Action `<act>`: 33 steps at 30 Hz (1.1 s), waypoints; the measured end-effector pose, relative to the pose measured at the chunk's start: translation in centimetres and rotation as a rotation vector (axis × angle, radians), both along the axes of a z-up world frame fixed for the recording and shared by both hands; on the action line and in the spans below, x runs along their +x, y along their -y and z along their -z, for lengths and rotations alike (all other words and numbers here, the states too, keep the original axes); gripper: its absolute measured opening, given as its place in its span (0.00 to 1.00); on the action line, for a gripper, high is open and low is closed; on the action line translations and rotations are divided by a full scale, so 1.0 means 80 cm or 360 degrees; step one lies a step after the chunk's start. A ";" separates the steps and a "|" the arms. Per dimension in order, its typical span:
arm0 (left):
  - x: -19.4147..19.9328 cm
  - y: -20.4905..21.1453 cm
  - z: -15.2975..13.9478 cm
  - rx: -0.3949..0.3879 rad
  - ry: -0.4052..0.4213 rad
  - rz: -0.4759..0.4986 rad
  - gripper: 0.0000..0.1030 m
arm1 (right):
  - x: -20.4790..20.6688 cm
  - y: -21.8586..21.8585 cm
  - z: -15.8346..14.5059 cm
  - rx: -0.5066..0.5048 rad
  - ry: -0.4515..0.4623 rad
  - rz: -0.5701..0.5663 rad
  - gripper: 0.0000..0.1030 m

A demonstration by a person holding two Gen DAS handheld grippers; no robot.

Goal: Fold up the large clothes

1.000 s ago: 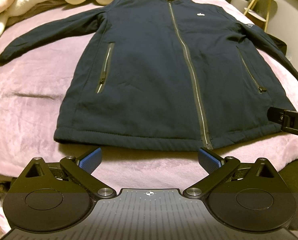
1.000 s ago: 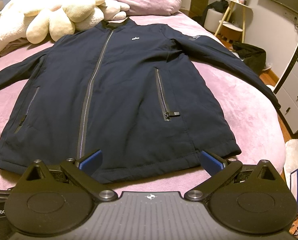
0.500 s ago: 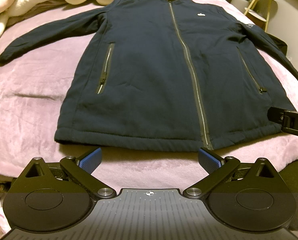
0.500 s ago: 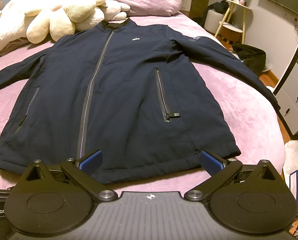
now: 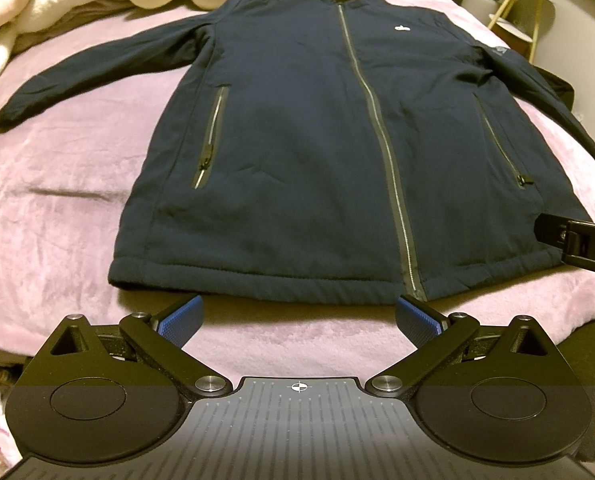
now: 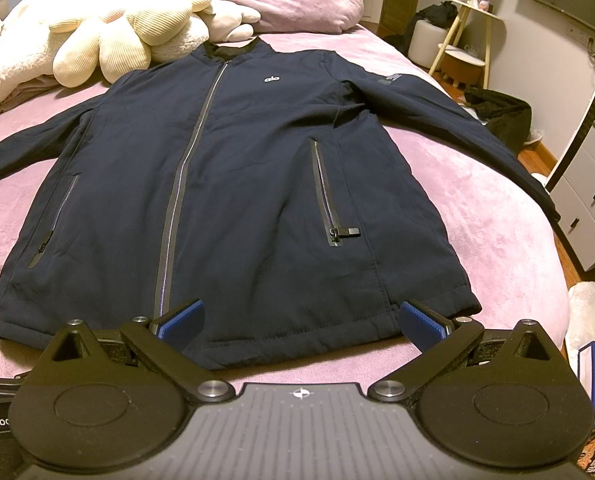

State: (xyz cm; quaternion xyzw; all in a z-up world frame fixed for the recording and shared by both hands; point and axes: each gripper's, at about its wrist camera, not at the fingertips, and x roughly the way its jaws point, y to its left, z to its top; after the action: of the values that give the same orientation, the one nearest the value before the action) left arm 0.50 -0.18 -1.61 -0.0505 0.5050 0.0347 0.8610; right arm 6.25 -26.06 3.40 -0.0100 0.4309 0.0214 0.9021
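While both grippers (image 5: 299,318) (image 6: 299,322) gape empty, navy jacket (image 5: 337,152) lies flat, zipped, sleeves spread.

A dark navy jacket (image 5: 297,152) is lying flat and face up on the pink bed cover, zipped closed along the front. Its collar is pointing to the far side and its hem is lying near. Both sleeves are spreading out to the left and right. A small white logo is showing on the chest, and two zipped pockets are sitting lower.
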 end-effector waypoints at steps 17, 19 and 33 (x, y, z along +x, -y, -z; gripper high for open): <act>0.012 -0.001 0.002 -0.0010 -0.0028 0.0000 1.00 | 0.008 0.004 0.006 0.0052 -0.0014 -0.0005 1.00; 0.012 -0.002 0.002 -0.0021 -0.0025 -0.0004 1.00 | 0.007 0.005 0.006 0.0083 0.0003 -0.0009 1.00; 0.036 -0.006 -0.002 -0.0161 0.0052 0.0060 1.00 | 0.002 0.052 0.006 0.0705 0.0230 -0.0098 1.00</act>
State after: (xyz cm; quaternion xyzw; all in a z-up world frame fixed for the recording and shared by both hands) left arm 3.36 0.34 -1.41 -0.0850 0.4929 -0.0079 0.8659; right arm 6.39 -30.23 2.91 0.1736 0.3494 0.1422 0.9097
